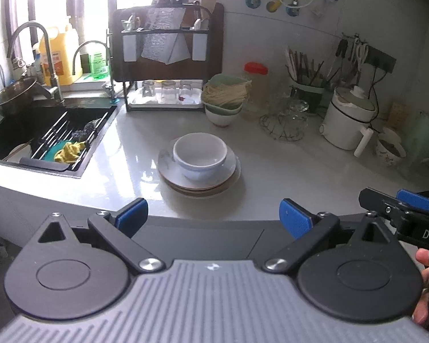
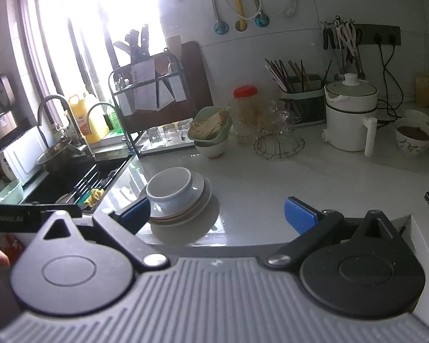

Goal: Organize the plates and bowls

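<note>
A white bowl [image 1: 200, 154] sits upright on a stack of plates [image 1: 198, 184] on the white counter; both also show in the right wrist view, the bowl [image 2: 171, 190] on the plates [image 2: 186, 213]. My left gripper [image 1: 213, 215] is open and empty, just short of the stack at the counter's front edge. My right gripper [image 2: 218, 214] is open and empty, with the stack by its left finger. The right gripper shows at the right edge of the left wrist view [image 1: 406, 208].
A black sink [image 1: 43, 140] with a rack and cloths lies to the left. At the back stand a dish rack with glasses [image 1: 166, 91], stacked bowls with noodles [image 1: 224, 100], a jar, a wire basket of glasses [image 1: 286, 123], a white pot [image 1: 349, 117] and a patterned bowl [image 1: 390, 148].
</note>
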Demonstrator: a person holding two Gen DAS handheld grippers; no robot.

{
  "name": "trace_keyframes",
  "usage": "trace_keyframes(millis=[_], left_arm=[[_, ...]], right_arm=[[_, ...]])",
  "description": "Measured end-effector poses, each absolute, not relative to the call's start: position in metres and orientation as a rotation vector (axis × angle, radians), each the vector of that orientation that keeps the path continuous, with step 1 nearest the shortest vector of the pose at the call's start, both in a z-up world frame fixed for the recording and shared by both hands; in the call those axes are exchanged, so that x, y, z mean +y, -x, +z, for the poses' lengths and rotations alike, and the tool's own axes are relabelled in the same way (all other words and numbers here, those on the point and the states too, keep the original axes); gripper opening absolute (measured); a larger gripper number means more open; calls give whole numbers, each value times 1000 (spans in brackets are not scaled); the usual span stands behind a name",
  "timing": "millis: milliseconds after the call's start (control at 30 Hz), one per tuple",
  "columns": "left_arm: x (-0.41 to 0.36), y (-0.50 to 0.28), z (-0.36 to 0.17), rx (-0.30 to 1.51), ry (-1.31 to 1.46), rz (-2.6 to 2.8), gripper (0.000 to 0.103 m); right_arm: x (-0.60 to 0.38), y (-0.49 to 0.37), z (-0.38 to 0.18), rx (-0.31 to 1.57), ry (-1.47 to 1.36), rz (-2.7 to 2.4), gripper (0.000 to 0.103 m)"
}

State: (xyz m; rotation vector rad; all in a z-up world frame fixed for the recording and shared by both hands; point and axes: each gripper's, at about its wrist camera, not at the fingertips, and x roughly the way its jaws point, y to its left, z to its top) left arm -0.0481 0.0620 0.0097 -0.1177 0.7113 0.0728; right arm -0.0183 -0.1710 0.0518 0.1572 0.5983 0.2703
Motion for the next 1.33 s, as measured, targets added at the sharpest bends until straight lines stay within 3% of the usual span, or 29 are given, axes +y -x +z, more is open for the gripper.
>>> trace_keyframes(millis=[1333], left_arm=[[68, 74, -1, 693, 149, 118, 100]], right_arm=[[-160, 22, 46, 615, -119, 317, 102]])
